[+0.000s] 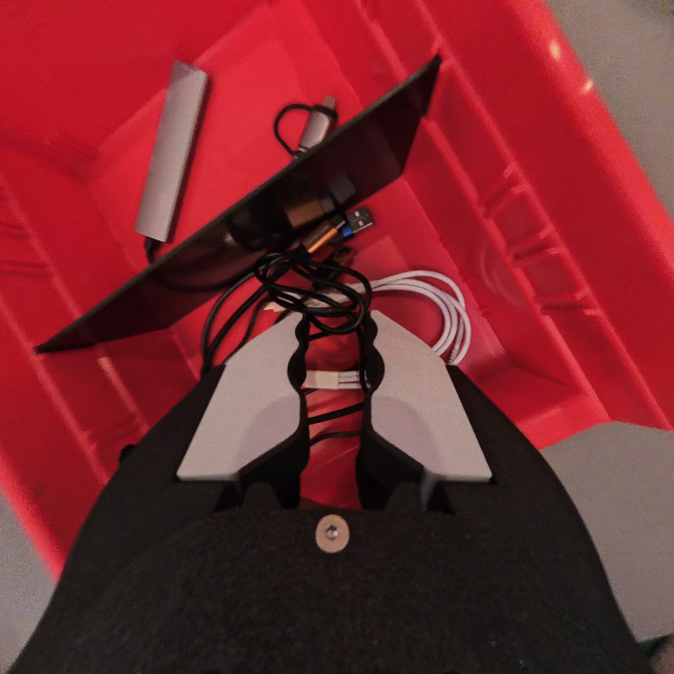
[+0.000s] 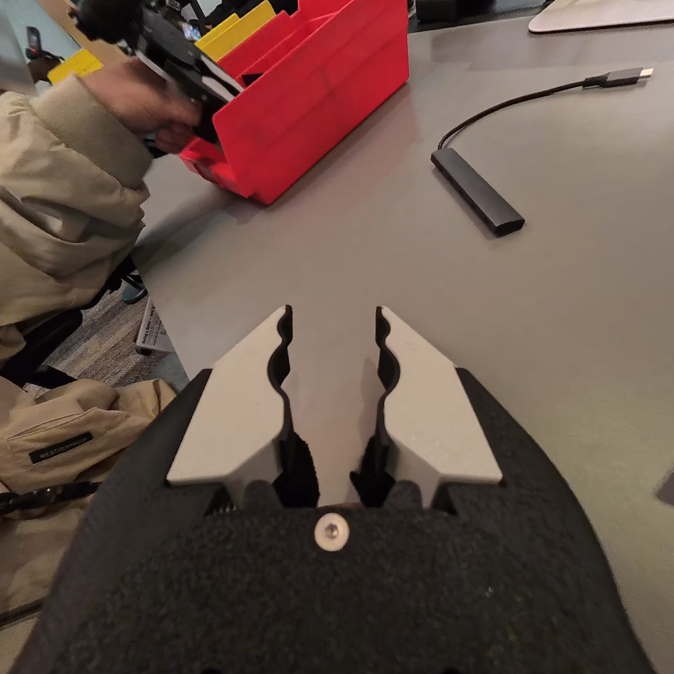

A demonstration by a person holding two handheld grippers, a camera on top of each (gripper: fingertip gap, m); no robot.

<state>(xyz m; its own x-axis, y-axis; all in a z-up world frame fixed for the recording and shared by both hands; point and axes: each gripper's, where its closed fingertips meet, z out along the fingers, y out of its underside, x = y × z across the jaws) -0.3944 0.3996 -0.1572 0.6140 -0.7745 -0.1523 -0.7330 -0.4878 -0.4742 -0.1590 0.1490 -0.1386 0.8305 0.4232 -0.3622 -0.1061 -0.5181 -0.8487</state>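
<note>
Left wrist view: the left gripper (image 1: 337, 321) reaches into the red plastic bin (image 1: 547, 182), jaws partly open around tangled black cables (image 1: 313, 288) and a white cable (image 1: 452, 310) but gripping nothing, below a tilted black divider (image 1: 219, 255); closing on one strand, not the knot, looks wisest. Right wrist view: the right gripper (image 2: 333, 310) hovers, jaws open and empty, over the smooth grey counter (image 2: 364, 255), a matte black hub (image 2: 477, 189) well apart.

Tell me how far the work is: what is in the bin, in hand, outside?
Inside the red bin: a grey hub, black cables and a white cable. In hand: nothing clearly; the left gripper is open over those cables, the right gripper open and empty. Outside: a black hub on the table.
</note>
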